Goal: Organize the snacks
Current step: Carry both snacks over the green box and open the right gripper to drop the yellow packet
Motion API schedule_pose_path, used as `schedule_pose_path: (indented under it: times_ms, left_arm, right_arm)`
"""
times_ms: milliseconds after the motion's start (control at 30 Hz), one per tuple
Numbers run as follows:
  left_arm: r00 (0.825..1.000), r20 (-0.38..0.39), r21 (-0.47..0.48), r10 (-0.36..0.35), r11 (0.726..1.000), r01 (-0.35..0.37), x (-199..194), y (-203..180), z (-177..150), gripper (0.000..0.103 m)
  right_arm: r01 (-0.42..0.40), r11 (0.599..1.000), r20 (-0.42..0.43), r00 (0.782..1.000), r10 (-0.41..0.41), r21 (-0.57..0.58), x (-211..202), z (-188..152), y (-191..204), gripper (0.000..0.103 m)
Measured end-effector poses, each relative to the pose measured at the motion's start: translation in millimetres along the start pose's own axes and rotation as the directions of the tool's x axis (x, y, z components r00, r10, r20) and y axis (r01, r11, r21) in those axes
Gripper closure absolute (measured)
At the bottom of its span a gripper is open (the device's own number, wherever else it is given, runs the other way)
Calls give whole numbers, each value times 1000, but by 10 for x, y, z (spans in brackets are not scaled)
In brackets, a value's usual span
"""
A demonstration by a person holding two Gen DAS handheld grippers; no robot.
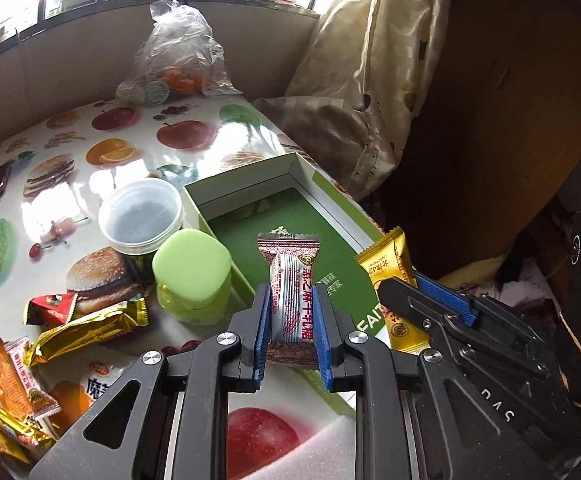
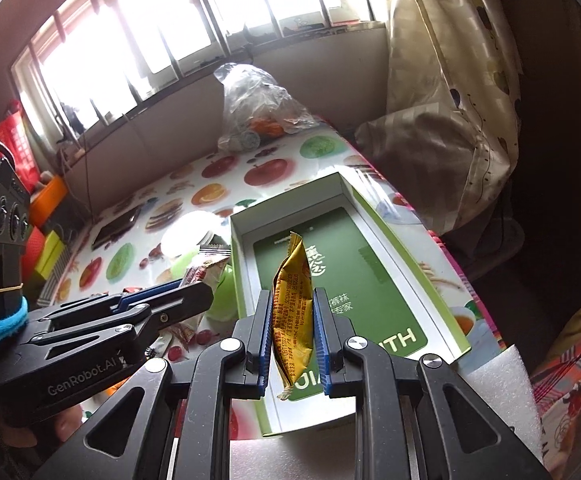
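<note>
My left gripper (image 1: 290, 316) is shut on a white and red wrapped candy (image 1: 288, 280), held upright above the near end of an open green and white box (image 1: 246, 184). My right gripper (image 2: 291, 322) is shut on a yellow snack packet (image 2: 292, 300), also raised over that box (image 2: 406, 264). The right gripper with its yellow packet (image 1: 390, 264) shows at the right of the left wrist view. In the right wrist view the left gripper (image 2: 158, 300) reaches in from the left. The box's green floor holds no snacks that I can see.
Loose snack packets (image 1: 86, 320) lie on the fruit-patterned tablecloth (image 1: 138, 128) at the left. A clear plastic jar (image 1: 140, 216) and a green-lidded jar (image 1: 190, 276) stand beside the box. A plastic bag (image 1: 178, 56) sits at the table's far end, a curtain (image 2: 450, 80) to the right.
</note>
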State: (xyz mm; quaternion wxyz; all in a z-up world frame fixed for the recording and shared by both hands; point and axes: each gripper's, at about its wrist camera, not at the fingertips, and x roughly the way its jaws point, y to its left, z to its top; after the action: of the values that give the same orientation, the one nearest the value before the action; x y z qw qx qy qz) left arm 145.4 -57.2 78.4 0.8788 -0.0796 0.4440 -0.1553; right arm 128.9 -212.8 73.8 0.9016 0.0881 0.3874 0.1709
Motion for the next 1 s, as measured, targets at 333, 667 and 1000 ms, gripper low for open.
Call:
schedule_pose_path:
  times_ms: [333, 667, 1000]
  left_arm:
    - [998, -60, -7, -29, 1000, 28, 366, -164, 25, 82]
    - [994, -105, 7, -5, 1000, 6, 546, -229, -10, 82]
    - [990, -142, -1, 8, 1000, -8, 655, -222, -13, 82]
  right_arm:
    - [46, 999, -60, 997, -46, 11, 296, 67, -348, 85]
    - [60, 998, -99, 993, -60, 0, 470, 28, -474, 85]
    - [72, 997, -121, 990, -71, 5, 537, -11, -535, 85]
